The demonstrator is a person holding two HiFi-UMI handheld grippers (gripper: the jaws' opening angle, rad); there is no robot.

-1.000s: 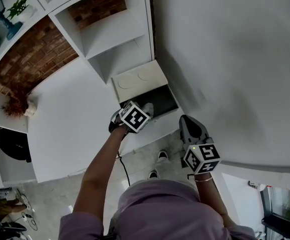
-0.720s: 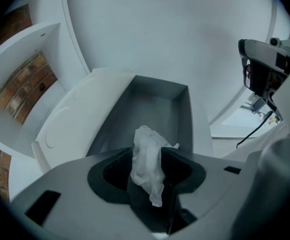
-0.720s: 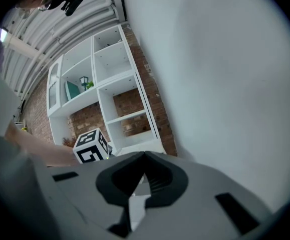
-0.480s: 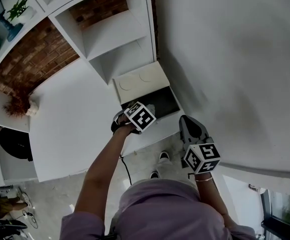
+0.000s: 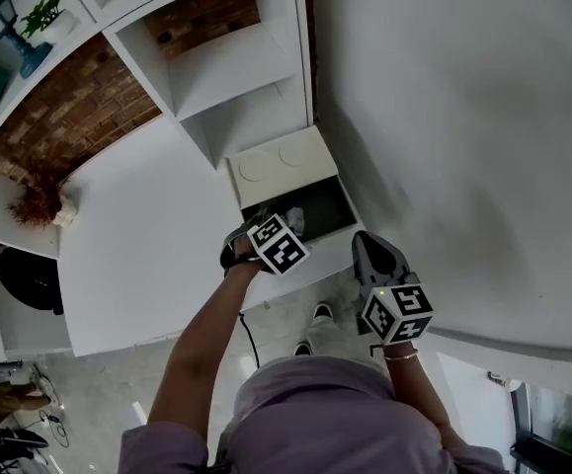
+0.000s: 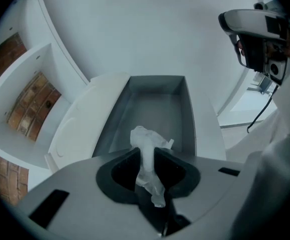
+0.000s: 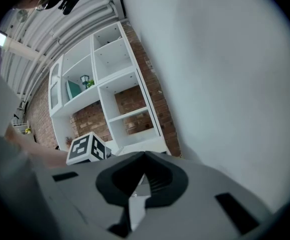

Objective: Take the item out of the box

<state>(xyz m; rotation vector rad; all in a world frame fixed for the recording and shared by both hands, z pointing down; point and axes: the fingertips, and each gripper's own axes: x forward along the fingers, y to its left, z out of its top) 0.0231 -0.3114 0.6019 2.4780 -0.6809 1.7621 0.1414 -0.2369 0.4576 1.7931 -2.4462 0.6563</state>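
An open white box point(image 5: 340, 240) with a dark grey inside point(image 6: 160, 106) stands on a low white surface, its lid point(image 5: 281, 164) folded back. A crumpled white item point(image 6: 146, 138) sticks up over the box. My left gripper point(image 6: 147, 153) reaches in from above, and its jaws are closing, the pads pinching the item's lower part. In the head view that gripper point(image 5: 287, 231) hangs over the box's near left corner, with the item point(image 5: 294, 217) just past it. My right gripper point(image 5: 367, 249) hovers beside the box's right end, shut point(image 7: 143, 156) with nothing in it.
White cube shelves point(image 5: 216, 67) with brick backs rise behind the box. A plain white wall point(image 5: 463, 117) fills the right. A blue lamp point(image 5: 14, 33) and a dried plant point(image 5: 37, 205) sit at the left. A cable point(image 5: 248, 339) and the person's shoes point(image 5: 320, 309) are on the floor below.
My left gripper has moved slightly right and nearer over the box opening. The right gripper has stayed in place.
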